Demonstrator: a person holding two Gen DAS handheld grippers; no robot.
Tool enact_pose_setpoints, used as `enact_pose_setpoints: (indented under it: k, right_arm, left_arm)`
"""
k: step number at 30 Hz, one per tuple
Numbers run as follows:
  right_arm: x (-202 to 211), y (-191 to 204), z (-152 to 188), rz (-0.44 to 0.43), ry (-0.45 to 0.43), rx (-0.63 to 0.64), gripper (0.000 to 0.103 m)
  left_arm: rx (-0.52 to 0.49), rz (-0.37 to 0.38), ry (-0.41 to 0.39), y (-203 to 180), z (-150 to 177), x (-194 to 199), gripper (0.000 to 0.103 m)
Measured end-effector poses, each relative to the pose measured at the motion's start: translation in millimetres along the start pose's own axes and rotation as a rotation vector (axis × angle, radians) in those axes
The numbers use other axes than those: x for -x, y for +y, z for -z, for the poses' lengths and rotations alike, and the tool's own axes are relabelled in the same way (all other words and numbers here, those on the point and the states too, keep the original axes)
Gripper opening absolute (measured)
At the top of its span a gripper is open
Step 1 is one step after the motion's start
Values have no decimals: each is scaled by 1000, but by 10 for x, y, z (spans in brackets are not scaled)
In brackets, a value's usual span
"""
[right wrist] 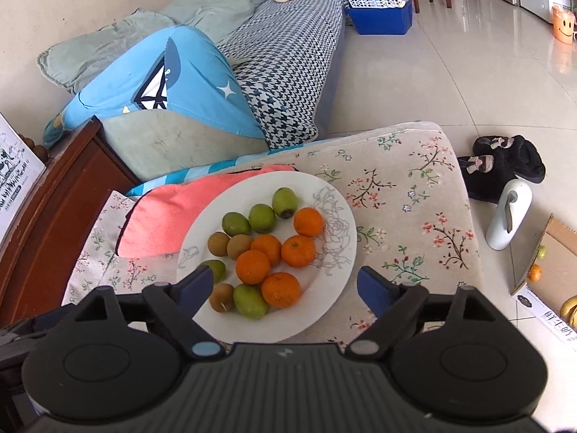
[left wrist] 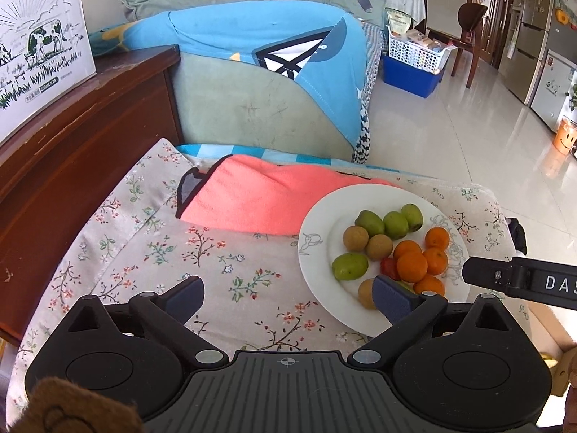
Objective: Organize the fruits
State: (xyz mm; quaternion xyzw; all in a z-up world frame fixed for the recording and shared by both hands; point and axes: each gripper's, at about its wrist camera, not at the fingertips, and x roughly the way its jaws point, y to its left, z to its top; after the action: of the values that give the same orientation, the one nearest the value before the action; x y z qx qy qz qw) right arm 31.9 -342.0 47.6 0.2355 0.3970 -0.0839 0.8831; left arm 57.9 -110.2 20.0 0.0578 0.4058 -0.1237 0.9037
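Both grippers are hanging over the floral-covered table (right wrist: 414, 187): I am seeing my left gripper (left wrist: 288, 294) spread wide and holding nothing, my right gripper (right wrist: 285, 285) likewise gaping empty. Fruits are sitting on the white plate (right wrist: 339, 216): oranges (right wrist: 274, 252) clustering together, green fruits (right wrist: 261, 218) behind, brown ones (right wrist: 229, 245) beside them. A pink cloth (left wrist: 252, 195) is lying against the plate's far left rim, slippers (right wrist: 505, 162) resting on the floor.

A home; sofa (right wrist: 288, 54), slippers (right wrist: 505, 162), fridge (left wrist: 533, 36).
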Motion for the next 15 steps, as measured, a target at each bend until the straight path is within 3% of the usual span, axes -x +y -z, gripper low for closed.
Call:
enact_pose_setpoints:
  k: [15]
  right_arm:
    - [-154, 267, 147, 159, 20, 202, 97]
  left_arm:
    - [13, -85, 89, 18, 18, -190, 101]
